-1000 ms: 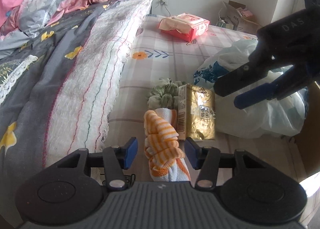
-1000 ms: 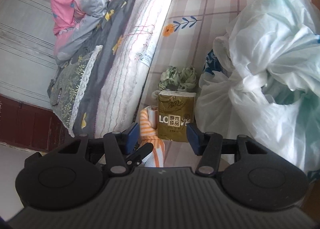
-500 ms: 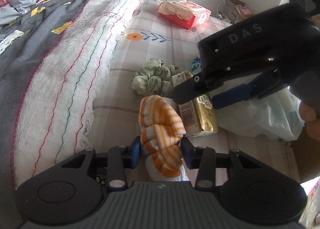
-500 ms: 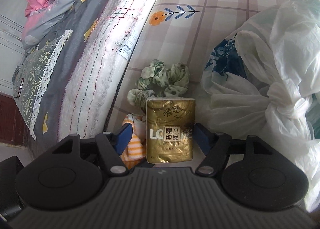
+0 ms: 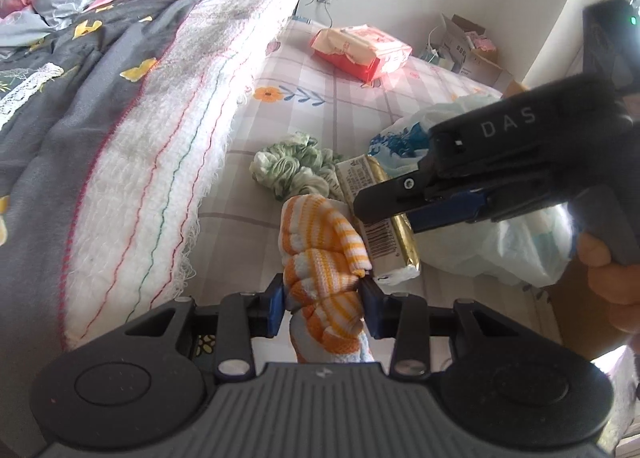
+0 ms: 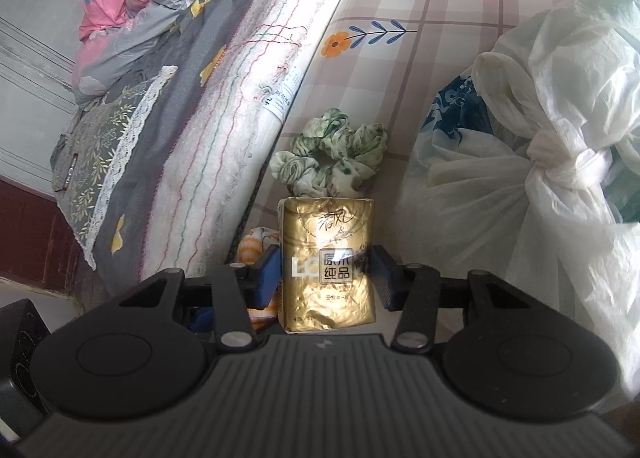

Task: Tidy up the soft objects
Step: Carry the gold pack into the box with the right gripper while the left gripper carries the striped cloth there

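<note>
An orange-and-white striped knitted cloth (image 5: 324, 258) lies on the checked bedsheet (image 5: 332, 98). My left gripper (image 5: 323, 304) is shut on it, both pads pressed into its sides. Next to it lies a gold tissue pack (image 6: 329, 262), also in the left wrist view (image 5: 394, 242). My right gripper (image 6: 326, 278) has closed on the pack, with its pads at both sides. It shows in the left wrist view (image 5: 400, 202) above the pack. A green scrunchie (image 6: 332, 156) lies just beyond the pack.
A knotted white plastic bag (image 6: 560, 146) fills the right side. A white-fringed grey blanket (image 5: 160, 118) rises on the left. A red and pink tissue package (image 5: 360, 50) lies farther back. Cardboard boxes (image 5: 468, 46) stand by the wall.
My left gripper moved forward and closed on the striped cloth. My right gripper came down over the gold tissue pack and narrowed around it.
</note>
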A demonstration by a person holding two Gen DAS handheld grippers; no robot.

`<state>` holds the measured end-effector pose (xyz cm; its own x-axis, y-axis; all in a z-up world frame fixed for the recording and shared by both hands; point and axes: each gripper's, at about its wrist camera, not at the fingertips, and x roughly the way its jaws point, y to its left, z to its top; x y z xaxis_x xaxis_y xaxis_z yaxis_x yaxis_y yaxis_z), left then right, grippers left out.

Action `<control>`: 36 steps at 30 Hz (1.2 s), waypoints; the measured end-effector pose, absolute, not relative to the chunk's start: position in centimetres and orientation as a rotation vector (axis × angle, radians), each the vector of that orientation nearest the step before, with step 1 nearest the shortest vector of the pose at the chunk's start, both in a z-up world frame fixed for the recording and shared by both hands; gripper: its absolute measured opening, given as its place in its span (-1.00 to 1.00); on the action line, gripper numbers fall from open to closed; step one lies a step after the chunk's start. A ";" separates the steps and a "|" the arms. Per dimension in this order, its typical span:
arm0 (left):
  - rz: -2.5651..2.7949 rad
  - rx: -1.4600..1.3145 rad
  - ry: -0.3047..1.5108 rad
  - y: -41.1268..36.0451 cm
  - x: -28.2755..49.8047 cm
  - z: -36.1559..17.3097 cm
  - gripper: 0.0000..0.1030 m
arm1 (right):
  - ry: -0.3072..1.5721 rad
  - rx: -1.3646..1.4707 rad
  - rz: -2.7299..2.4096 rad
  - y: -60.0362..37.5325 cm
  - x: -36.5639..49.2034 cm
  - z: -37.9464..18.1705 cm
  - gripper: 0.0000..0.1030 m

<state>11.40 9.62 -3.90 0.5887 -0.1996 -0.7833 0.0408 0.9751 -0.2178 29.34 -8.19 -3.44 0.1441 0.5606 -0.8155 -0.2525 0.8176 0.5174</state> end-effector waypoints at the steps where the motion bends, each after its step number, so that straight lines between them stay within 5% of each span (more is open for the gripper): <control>1: -0.145 -0.184 0.923 9.6 11.0 -3.4 -0.24 | 1.294 0.302 0.609 -8.6 29.0 -3.0 -0.10; 20: -0.528 -0.114 0.747 -6.0 11.0 5.4 -0.23 | 1.002 0.537 0.502 -29.9 20.7 7.7 -0.10; 36: -0.566 -0.119 0.794 -11.0 13.6 3.9 -0.23 | 1.187 0.413 0.132 -45.6 18.2 1.9 -0.10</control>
<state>13.64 -11.04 3.92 0.5612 -0.5232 -0.6414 0.4359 0.8455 -0.3083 18.25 -45.55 1.88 0.3768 0.3137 -0.8716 0.1147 0.9179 0.3799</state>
